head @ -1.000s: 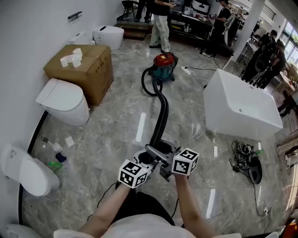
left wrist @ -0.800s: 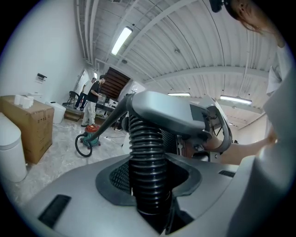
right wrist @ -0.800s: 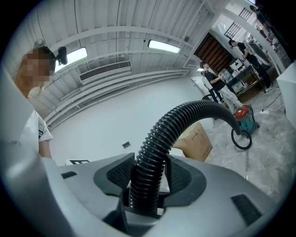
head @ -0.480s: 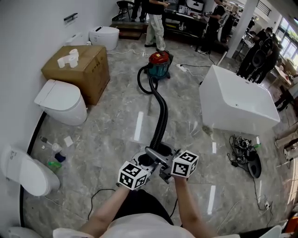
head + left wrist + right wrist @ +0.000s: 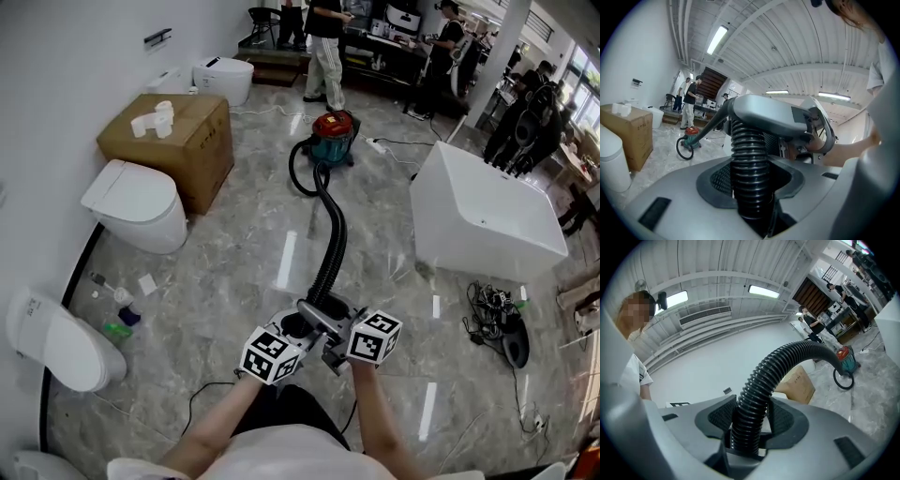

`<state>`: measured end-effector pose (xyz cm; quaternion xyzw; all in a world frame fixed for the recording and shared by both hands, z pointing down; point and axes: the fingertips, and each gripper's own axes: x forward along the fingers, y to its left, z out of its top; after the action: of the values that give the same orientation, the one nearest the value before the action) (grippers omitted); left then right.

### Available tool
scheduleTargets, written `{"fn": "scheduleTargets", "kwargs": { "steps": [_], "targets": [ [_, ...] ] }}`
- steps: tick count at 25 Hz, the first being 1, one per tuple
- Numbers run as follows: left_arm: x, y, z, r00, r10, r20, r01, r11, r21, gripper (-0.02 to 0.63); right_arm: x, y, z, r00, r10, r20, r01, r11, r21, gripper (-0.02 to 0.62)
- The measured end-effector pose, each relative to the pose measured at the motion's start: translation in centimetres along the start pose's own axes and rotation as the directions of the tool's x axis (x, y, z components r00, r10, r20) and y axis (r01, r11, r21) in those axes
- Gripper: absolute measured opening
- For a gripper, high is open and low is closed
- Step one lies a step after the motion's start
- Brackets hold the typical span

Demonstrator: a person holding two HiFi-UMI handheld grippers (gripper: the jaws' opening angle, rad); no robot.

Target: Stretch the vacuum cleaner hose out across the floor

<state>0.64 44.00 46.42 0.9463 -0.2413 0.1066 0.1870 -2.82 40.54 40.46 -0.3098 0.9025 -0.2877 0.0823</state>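
A red and teal vacuum cleaner stands on the marble floor at the back. Its black ribbed hose makes a loop beside it, then runs nearly straight to me. My left gripper is shut on the hose just below its grey handle piece. My right gripper is shut on the same hose close beside the left one. The hose rises between the right jaws and curves off toward the vacuum cleaner. Both grippers are held close in front of my body, above the floor.
Two toilets and a cardboard box line the left wall. A white bathtub stands on the right, with a cable tangle in front of it. People stand at the back. A thin cord lies by my feet.
Both grippers keep the same hold on the hose. The head view swings slightly; the hose and the vacuum cleaner show no clear movement.
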Motion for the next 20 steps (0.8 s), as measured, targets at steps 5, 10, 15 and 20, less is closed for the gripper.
{"fn": "scheduleTargets", "kwargs": {
  "steps": [5,10,15,20],
  "targets": [
    [-1.2,0.7,0.6,0.999,-0.015,0.033,0.015,1.0,-0.001,0.167,1.0,0.6,0.0,1.0,0.0,0.0,0.0,1.0,-0.005,0.202],
    [-1.9,1.6,0.7,1.0,-0.028,0.015,0.027,0.999,0.033,0.169,1.4,0.4,0.0,1.0,-0.006,0.027,0.006,1.0,0.017,0.203],
    [-2.8,3.2,1.0,1.0,0.006,0.002,-0.006,0.999,0.053,0.19,2.6,0.5,0.0,1.0,-0.017,0.026,0.017,1.0,0.003,0.204],
    [-4.0,4.5,1.6,1.0,0.012,0.017,-0.012,0.999,0.04,0.254,2.9,-0.4,-0.2,0.998,-0.055,0.019,0.055,0.998,-0.019,0.202]
  ]
}}
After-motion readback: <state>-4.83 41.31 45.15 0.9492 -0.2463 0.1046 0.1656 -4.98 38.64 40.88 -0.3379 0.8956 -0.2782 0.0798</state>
